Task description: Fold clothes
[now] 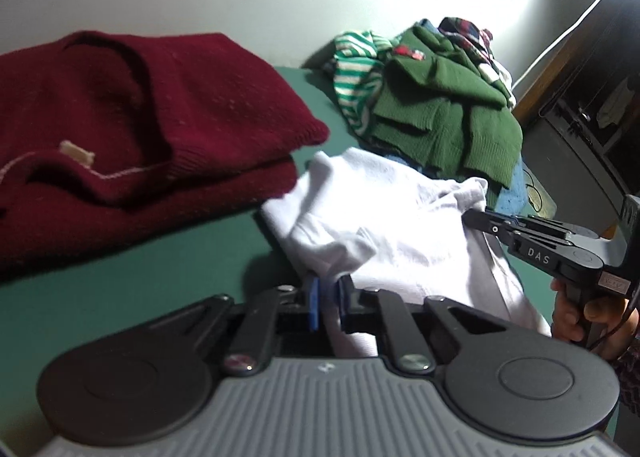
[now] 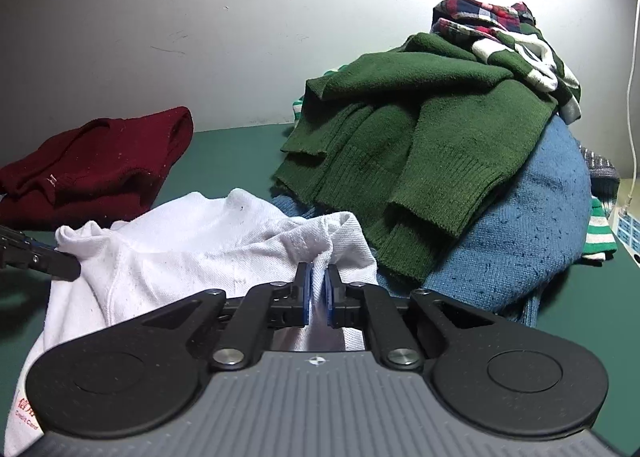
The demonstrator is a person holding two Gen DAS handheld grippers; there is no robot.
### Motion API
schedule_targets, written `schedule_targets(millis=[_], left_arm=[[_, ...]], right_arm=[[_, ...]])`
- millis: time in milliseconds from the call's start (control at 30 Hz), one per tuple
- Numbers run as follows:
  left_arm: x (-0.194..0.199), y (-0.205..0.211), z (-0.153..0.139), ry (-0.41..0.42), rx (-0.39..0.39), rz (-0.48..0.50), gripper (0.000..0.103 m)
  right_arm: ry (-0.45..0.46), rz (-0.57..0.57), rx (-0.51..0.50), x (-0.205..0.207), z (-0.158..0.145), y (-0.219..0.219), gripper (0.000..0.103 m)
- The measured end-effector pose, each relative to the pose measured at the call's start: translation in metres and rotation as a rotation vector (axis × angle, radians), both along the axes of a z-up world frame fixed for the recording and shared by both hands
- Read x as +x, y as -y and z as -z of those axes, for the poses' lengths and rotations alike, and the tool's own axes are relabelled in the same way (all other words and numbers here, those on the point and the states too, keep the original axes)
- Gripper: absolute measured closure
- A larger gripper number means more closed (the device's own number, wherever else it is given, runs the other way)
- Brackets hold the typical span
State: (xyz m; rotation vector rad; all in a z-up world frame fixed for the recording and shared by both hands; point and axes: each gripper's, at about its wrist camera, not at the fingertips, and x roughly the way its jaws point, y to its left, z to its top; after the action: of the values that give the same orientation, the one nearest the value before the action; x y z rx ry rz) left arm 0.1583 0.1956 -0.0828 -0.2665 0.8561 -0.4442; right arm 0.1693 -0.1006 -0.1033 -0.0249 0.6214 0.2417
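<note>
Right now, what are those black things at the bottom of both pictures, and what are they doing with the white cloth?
They are tongs that a person squeezes by hand, one in each hand. A camera sits on each, so one picture looks along the left tongs and the other along the right tongs. Both are pinching a white shirt on a green table. A folded red sweater lies beside it, and behind is a pile with a green sweater on top, waiting to be folded.

My left wrist camera looks down along its fingers, close over the white shirt [image 1: 384, 209], facing the wall. My right wrist camera sits equally near, facing the green sweater [image 2: 420, 145]. Both views share the shirt, the maroon sweater [image 1: 140, 129] and the clothes pile.
</note>
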Motion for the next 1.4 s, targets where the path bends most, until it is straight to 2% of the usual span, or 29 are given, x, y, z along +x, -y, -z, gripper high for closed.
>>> schedule_targets(millis=[67, 133, 167, 233, 333, 367, 400, 467, 533, 600, 633, 667, 733, 800, 833, 867, 900, 967, 1033, 1100, 1167, 1233, 1333, 1400], left_arm=[[-0.007, -0.003, -0.004, 0.020, 0.025, 0.001, 0.096], [-0.007, -0.012, -0.001, 0.003, 0.028, -0.022, 0.094], [-0.005, -0.017, 0.002, -0.012, 0.028, -0.038, 0.083], [-0.001, -0.023, 0.008, -0.043, 0.022, -0.053, 0.082], [-0.009, -0.024, -0.003, 0.016, 0.014, -0.039, 0.084], [-0.011, -0.025, -0.009, 0.042, 0.003, -0.033, 0.082], [-0.011, -0.026, -0.014, 0.059, -0.004, -0.035, 0.076], [-0.004, -0.025, -0.019, 0.067, -0.001, -0.047, 0.073], [0.008, -0.017, -0.012, 0.027, 0.009, -0.030, 0.073], [0.015, -0.002, -0.002, 0.006, 0.083, -0.027, 0.072], [0.017, 0.005, 0.002, 0.008, 0.132, -0.043, 0.071], [0.019, 0.010, 0.005, 0.013, 0.161, -0.060, 0.068], [0.021, 0.015, 0.003, 0.026, 0.182, -0.108, 0.067], [0.022, 0.019, 0.000, 0.047, 0.215, -0.155, 0.067], [0.020, 0.021, -0.004, 0.073, 0.247, -0.172, 0.067], [0.016, 0.021, -0.009, 0.102, 0.281, -0.192, 0.070], [0.011, 0.018, -0.015, 0.130, 0.308, -0.211, 0.072], [-0.001, 0.006, -0.026, 0.163, 0.343, -0.247, 0.072], [-0.021, -0.014, -0.039, 0.178, 0.305, -0.266, 0.075], [-0.045, -0.026, -0.049, 0.174, 0.233, -0.248, 0.075], [-0.068, -0.017, -0.053, 0.171, 0.195, -0.188, 0.075], [-0.084, 0.010, -0.051, 0.169, 0.175, -0.109, 0.075], [-0.102, 0.053, -0.042, 0.173, 0.169, -0.006, 0.069], [-0.104, 0.079, -0.027, 0.161, 0.183, 0.033, 0.067]], right_arm=[[0.017, 0.006, 0.024, -0.002, -0.004, -0.001, 0.091], [0.032, 0.014, 0.013, -0.001, -0.005, -0.004, 0.076], [0.029, 0.013, -0.017, 0.001, -0.003, -0.008, 0.076], [0.042, 0.018, -0.082, 0.001, -0.001, -0.014, 0.076], [0.118, -0.007, -0.073, -0.013, -0.013, -0.016, 0.076], [0.142, -0.031, -0.061, -0.019, -0.018, -0.017, 0.076], [0.160, -0.058, -0.066, -0.025, -0.022, -0.019, 0.076], [0.169, -0.103, -0.099, -0.030, -0.023, -0.028, 0.068], [0.104, -0.152, -0.112, -0.022, -0.015, -0.035, 0.065], [0.015, -0.182, -0.109, -0.010, -0.003, -0.038, 0.069], [-0.007, -0.170, -0.104, -0.005, 0.002, -0.036, 0.082], [-0.021, -0.141, -0.099, -0.001, 0.007, -0.034, 0.088], [-0.033, -0.098, -0.071, 0.004, 0.009, -0.027, 0.093], [-0.033, -0.065, -0.084, 0.001, 0.006, -0.025, 0.095], [-0.032, -0.054, -0.085, -0.002, 0.003, -0.023, 0.093], [-0.028, -0.053, -0.076, -0.008, -0.003, -0.020, 0.086], [-0.022, -0.054, -0.059, -0.015, -0.009, -0.013, 0.084], [-0.033, -0.064, -0.026, -0.033, -0.021, 0.002, 0.075], [-0.087, -0.086, 0.009, -0.053, -0.028, 0.020, 0.067], [-0.152, -0.125, 0.030, -0.074, -0.030, 0.034, 0.067], [-0.191, -0.139, 0.006, -0.098, -0.026, 0.041, 0.068], [-0.203, -0.136, -0.009, -0.116, -0.019, 0.045, 0.074], [-0.205, -0.108, 0.022, -0.127, -0.012, 0.044, 0.084], [-0.161, -0.112, 0.059, -0.127, -0.012, 0.038, 0.085]])
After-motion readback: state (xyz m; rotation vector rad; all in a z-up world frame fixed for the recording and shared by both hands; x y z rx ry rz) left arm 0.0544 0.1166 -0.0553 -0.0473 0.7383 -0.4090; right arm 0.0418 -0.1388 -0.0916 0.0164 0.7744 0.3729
